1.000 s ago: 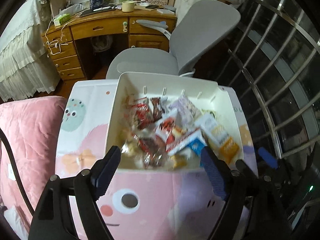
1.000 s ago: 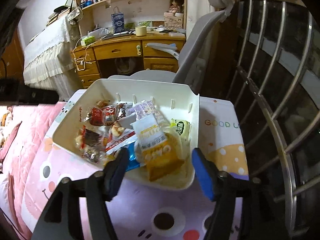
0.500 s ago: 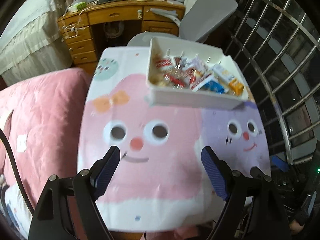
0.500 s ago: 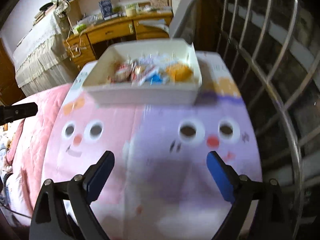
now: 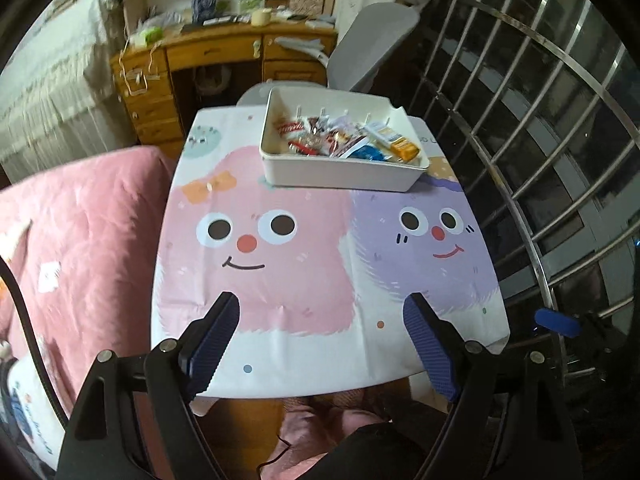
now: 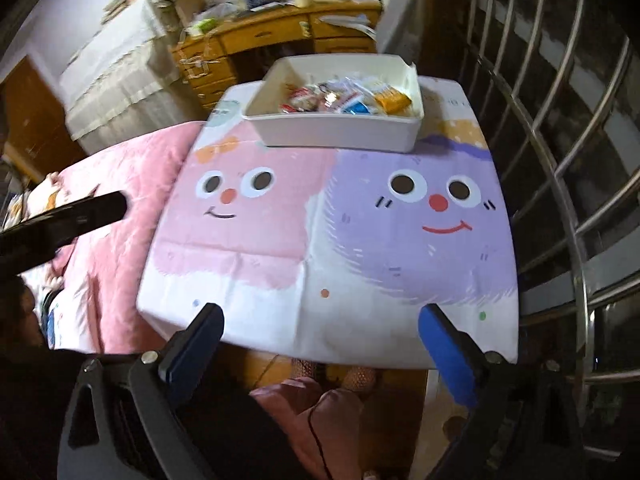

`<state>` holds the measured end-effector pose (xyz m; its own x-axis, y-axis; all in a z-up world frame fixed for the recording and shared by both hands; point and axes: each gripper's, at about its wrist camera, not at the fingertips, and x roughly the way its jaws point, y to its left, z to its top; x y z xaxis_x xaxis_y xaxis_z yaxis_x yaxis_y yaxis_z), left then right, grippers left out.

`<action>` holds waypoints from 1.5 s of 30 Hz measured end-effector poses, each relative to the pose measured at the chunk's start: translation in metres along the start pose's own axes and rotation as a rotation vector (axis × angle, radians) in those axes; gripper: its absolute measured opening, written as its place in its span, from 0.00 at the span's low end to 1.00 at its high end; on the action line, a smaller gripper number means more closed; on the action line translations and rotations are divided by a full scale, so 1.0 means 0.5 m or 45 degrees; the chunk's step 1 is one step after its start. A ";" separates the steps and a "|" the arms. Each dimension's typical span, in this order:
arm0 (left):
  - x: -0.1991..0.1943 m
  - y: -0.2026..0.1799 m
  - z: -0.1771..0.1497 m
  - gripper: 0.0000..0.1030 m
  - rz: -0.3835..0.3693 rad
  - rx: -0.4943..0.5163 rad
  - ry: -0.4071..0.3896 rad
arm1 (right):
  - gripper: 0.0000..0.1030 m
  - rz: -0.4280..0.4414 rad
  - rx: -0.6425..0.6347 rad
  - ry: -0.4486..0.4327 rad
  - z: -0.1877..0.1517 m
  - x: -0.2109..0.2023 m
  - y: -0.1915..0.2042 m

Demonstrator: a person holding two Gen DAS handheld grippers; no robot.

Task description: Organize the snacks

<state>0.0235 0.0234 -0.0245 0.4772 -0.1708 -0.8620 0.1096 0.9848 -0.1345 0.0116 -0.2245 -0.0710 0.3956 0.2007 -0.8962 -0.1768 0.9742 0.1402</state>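
Observation:
A white plastic bin (image 5: 340,170) stands at the far end of the small table, holding several wrapped snacks (image 5: 348,142), among them an orange pack at its right end. The table wears a cartoon-face cloth (image 5: 280,276). My left gripper (image 5: 320,304) hovers open over the table's near edge, far back from the bin, with nothing between its blue pads. In the right wrist view the bin (image 6: 336,134) and its snacks (image 6: 344,98) are likewise far off. My right gripper (image 6: 320,314) hangs over the near edge, its jaws still opening and empty.
A pink quilted bed (image 5: 80,220) lies along the table's left side. Steel window bars (image 5: 540,160) curve close on the right. Behind the table are a grey office chair (image 5: 368,40) and a cluttered wooden desk (image 5: 224,48). A person's pink-clad legs (image 6: 312,400) are under the near edge.
Both grippers have pulled back and up from the bin to the table's near edge. The right jaws, earlier around the bin's near rim, have spread wider and let go.

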 end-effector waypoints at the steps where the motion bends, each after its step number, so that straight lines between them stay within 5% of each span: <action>1: -0.013 -0.010 -0.001 0.81 0.010 0.002 -0.011 | 0.96 0.012 -0.005 -0.003 -0.003 -0.014 0.004; 7: -0.057 -0.050 -0.006 0.83 0.120 -0.009 -0.081 | 0.96 -0.016 0.029 -0.087 -0.011 -0.087 0.013; 13: -0.077 -0.071 -0.019 0.97 0.196 -0.003 -0.143 | 0.97 -0.058 0.148 -0.132 -0.024 -0.105 -0.010; 20: -0.074 -0.076 -0.020 0.99 0.257 -0.014 -0.162 | 1.00 -0.090 0.110 -0.181 -0.024 -0.102 -0.004; 45: -0.060 -0.082 -0.003 0.99 0.278 0.009 -0.172 | 1.00 -0.100 0.138 -0.181 -0.008 -0.086 -0.018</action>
<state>0.0034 -0.0120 0.0064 0.6023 0.0429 -0.7971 -0.0027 0.9987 0.0517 -0.0075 -0.2424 -0.0355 0.5289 0.1285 -0.8389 -0.0454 0.9913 0.1232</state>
